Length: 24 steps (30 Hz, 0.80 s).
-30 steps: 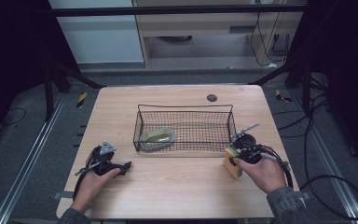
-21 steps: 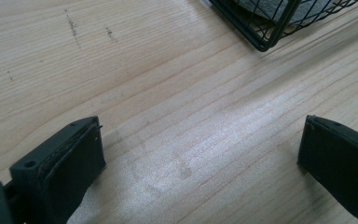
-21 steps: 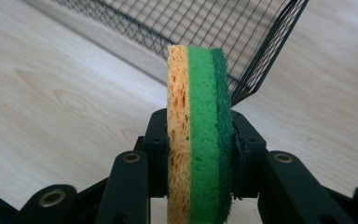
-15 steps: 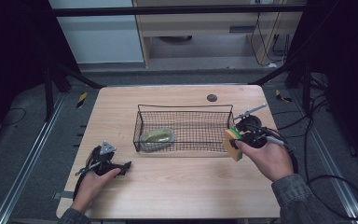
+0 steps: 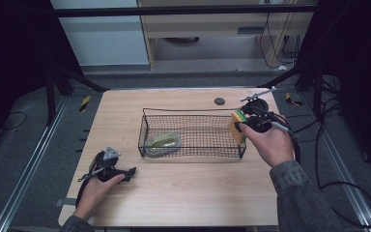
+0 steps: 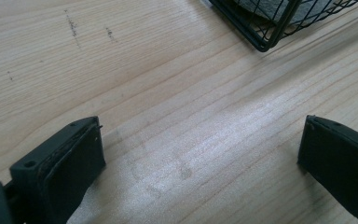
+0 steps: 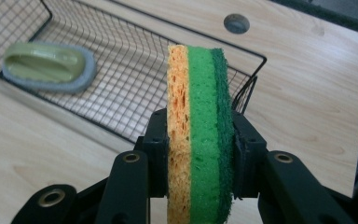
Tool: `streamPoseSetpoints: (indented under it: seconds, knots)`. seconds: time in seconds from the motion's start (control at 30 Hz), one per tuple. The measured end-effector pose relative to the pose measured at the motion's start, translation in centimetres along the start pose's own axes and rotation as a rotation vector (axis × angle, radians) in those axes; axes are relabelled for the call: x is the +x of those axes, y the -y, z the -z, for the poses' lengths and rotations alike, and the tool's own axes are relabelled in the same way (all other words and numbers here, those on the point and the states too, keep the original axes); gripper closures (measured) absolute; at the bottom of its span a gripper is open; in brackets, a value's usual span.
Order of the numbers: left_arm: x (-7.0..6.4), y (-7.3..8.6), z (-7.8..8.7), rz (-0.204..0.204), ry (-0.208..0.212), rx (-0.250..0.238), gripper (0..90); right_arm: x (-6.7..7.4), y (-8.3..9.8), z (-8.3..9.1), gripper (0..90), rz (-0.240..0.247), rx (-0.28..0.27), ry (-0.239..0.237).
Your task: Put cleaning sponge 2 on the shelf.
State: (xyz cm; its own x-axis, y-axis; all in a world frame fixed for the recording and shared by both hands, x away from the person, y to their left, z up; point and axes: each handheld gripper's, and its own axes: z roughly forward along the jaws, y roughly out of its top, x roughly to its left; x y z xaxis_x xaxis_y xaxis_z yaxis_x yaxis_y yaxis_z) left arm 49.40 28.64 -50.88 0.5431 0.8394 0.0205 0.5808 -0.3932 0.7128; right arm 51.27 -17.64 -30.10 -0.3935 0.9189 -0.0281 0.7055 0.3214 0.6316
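Right gripper (image 7: 199, 154) pinching sponge (image 7: 199, 130) on edge beside wire basket (image 5: 193, 151) right end, left gripper (image 6: 200, 158) resting spread over table (image 6: 168, 93)

The right gripper (image 7: 200, 154) clamps a sponge (image 7: 199, 135) on edge between its black jaws, orange layer left, dark green right. Beyond it a wire basket (image 7: 242, 93) stands on the wooden table (image 7: 307, 107), holding a pale green brush (image 7: 49, 65).
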Motion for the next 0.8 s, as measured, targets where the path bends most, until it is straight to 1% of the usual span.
streamPoseSetpoints:
  seconds: [0.1,0.27,0.37,0.5,0.8]
  knots:
    - [0.0,0.0,0.0,0.0,0.0,0.0,0.0,-0.2,-0.7,-0.9,64.9,-0.01,-0.008,0.019]
    - [0.0,0.0,0.0,0.001,0.0,-0.001,0.0,-0.6,-1.6,-2.2,64.9,-0.031,-0.02,0.034]
    - [0.0,0.0,0.0,0.0,0.0,-0.001,0.0,-0.7,-2.0,-2.8,65.0,-0.034,-0.025,0.045]
    - [0.0,0.0,0.0,0.001,0.0,0.0,0.0,-0.7,-2.2,-3.4,65.0,-0.041,-0.043,0.056]
    - [0.0,0.0,0.0,0.0,0.0,0.0,0.0,-0.6,-2.4,-4.4,65.0,-0.048,-0.034,0.077]
